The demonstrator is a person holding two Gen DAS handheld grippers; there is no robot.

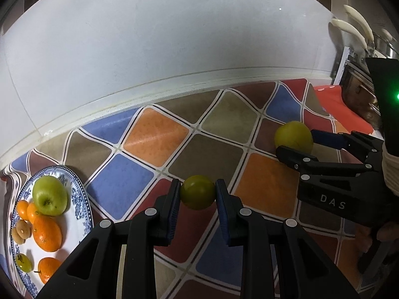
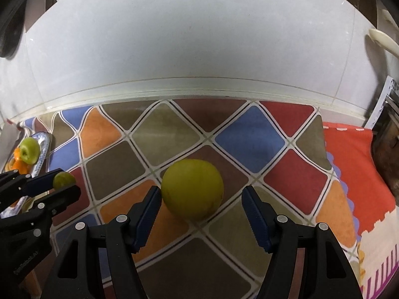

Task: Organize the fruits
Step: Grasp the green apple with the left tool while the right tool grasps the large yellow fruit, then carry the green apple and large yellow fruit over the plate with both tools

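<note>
My left gripper (image 1: 197, 183) is shut on a small round green fruit (image 1: 197, 192), carried above the chequered tablecloth (image 1: 154, 137). In the right wrist view that gripper (image 2: 66, 183) and its fruit (image 2: 63, 179) show at the left edge. My right gripper (image 2: 200, 189) stands open around a larger yellow-green fruit (image 2: 192, 190) that seems to rest on the cloth. This fruit lies against the left finger, with a clear gap to the right finger. The left wrist view shows it (image 1: 293, 135) between that gripper's (image 1: 295, 142) fingers.
A blue-and-white plate (image 1: 82, 199) at the left holds a green apple (image 1: 49, 195), oranges (image 1: 47, 233) and small fruits; it also shows far left (image 2: 43, 140). A white tiled wall (image 1: 174, 49) bounds the back. A red cloth (image 2: 354, 164) and cream handles (image 1: 354, 28) lie right.
</note>
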